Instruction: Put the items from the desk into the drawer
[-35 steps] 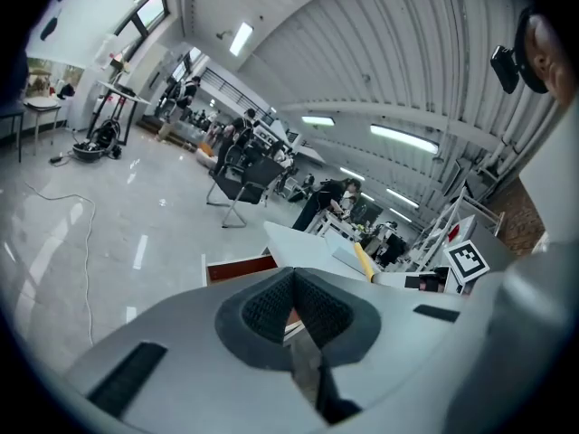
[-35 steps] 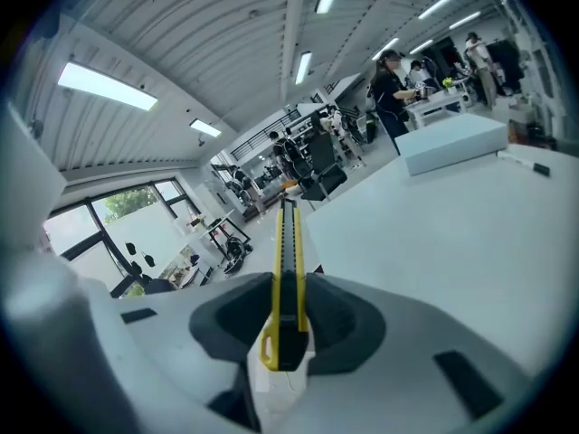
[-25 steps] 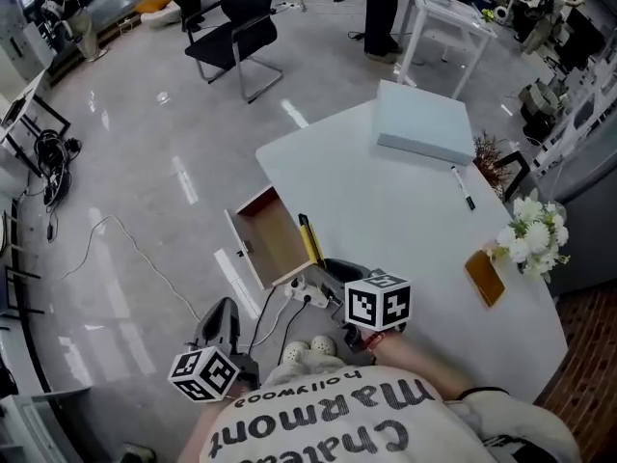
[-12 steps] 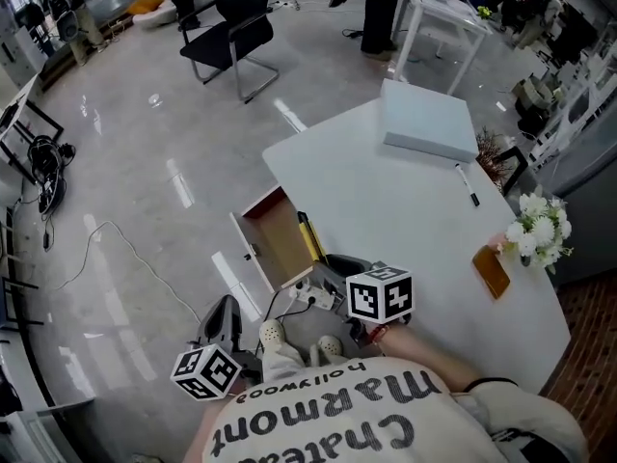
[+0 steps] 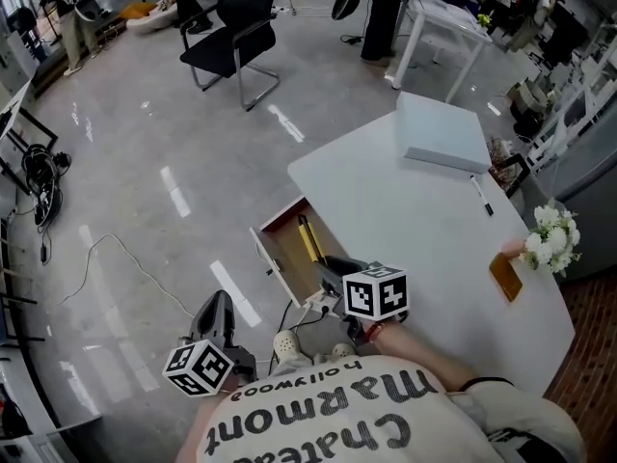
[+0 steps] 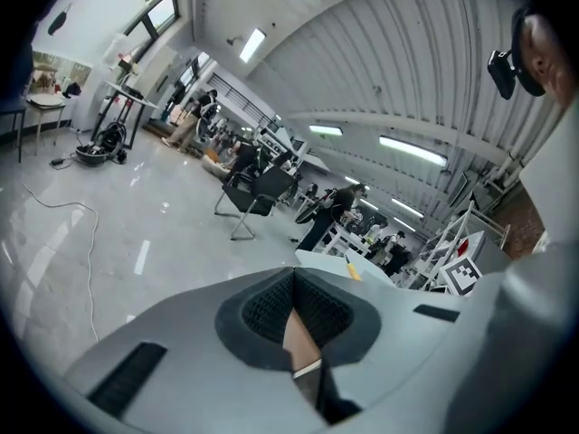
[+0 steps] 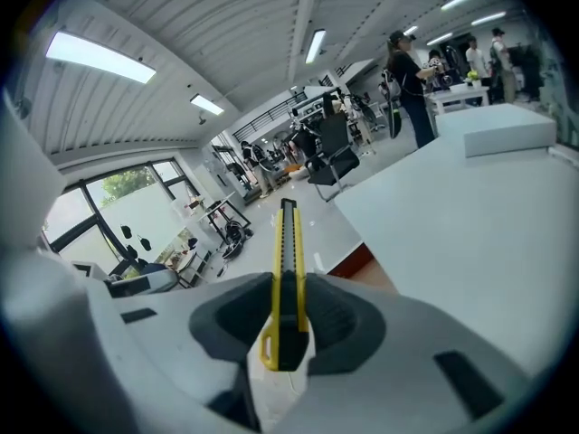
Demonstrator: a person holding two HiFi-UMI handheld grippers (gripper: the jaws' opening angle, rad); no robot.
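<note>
A yellow and black utility knife (image 5: 309, 240) sticks out of my right gripper (image 5: 335, 269), which is shut on it. The knife hangs over the right side of the open wooden drawer (image 5: 287, 258) at the white desk's (image 5: 415, 220) near left corner. In the right gripper view the knife (image 7: 287, 269) points forward past the drawer's reddish edge (image 7: 356, 261). My left gripper (image 5: 218, 307) hangs lower left, off the desk and over the floor. Its pads (image 6: 267, 307) meet with nothing between them.
On the desk lie a pale blue box (image 5: 442, 132) at the far end, a pen (image 5: 482, 196), and an orange-brown flat item (image 5: 506, 276) beside white flowers (image 5: 551, 239). A power strip (image 5: 318, 304) and a cable lie on the floor below the drawer. A black chair (image 5: 231, 41) stands further off.
The head view has swung, so desk and drawer sit further right in the picture. The right gripper stays shut on the knife over the drawer. The left gripper has barely moved.
</note>
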